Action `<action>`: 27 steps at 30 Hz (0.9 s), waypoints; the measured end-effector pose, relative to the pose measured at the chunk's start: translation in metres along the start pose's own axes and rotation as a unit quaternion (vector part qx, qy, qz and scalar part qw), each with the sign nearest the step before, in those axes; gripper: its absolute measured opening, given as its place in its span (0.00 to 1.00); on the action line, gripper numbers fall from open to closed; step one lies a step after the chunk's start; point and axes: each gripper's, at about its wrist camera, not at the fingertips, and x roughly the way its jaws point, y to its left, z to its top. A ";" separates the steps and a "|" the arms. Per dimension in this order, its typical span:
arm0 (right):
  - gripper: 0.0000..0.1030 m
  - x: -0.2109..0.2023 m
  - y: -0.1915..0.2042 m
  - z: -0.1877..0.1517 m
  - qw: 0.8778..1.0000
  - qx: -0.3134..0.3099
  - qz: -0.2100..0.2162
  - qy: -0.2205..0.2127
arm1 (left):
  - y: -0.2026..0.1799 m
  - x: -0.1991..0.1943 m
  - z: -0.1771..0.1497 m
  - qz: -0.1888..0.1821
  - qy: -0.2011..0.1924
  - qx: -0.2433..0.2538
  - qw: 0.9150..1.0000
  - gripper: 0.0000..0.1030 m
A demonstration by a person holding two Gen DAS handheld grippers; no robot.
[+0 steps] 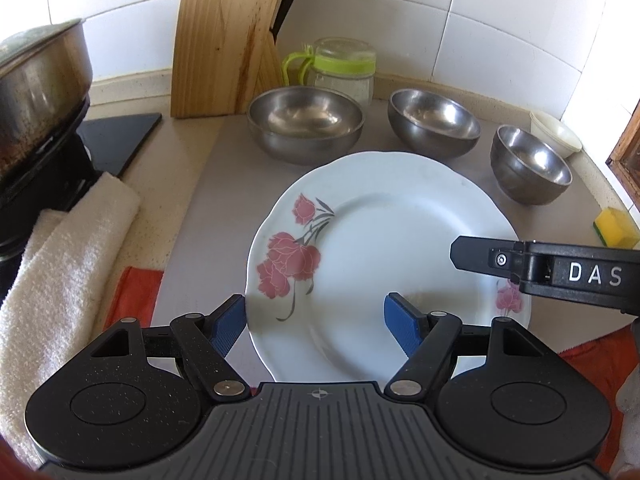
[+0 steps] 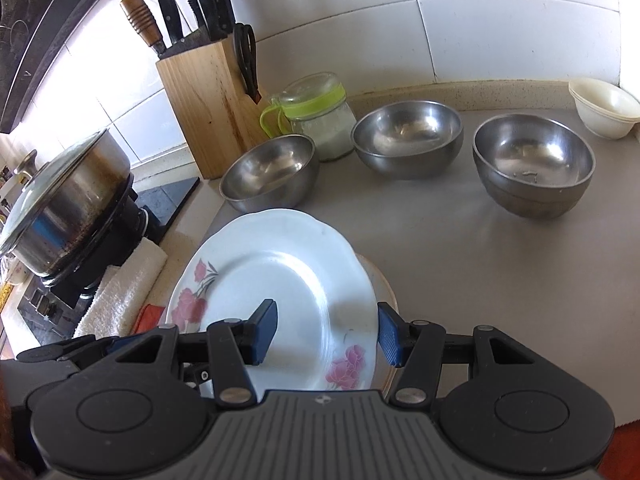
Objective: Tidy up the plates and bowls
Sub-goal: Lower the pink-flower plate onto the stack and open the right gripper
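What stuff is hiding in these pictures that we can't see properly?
- Second plate: right wrist view, only a rim sliver shows from under the flowered plate.
- Sponge: left wrist view, partly cut off by the right gripper.
- Knife blades: both views, sunk inside the knife block.
- Pot: contents hidden by its lid.

Knife block [image 2: 208, 92] at the worktop's back edge, scissors [image 2: 248, 60] slotted in its side. Lidded glass jar [image 2: 320, 120] with green band just beside it. Lidded steel pot [image 2: 68, 208] on the stove, left end. White towel [image 1: 60, 272] folded along the left edge. Yellow sponge [image 1: 616, 226] at the right edge.
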 end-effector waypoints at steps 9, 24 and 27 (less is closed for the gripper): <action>0.55 0.002 -0.004 -0.009 1.000 0.019 -0.016 0.005 | 0.001 0.003 -0.003 -0.014 0.002 0.009 1.000 0.79; 0.55 0.016 0.000 -0.007 0.999 0.017 -0.046 -0.003 | 0.003 0.017 0.005 -0.020 0.004 0.026 0.999 0.79; 0.55 0.016 0.001 -0.007 0.999 0.019 -0.049 -0.007 | 0.006 0.018 0.007 -0.026 0.006 0.025 0.999 0.78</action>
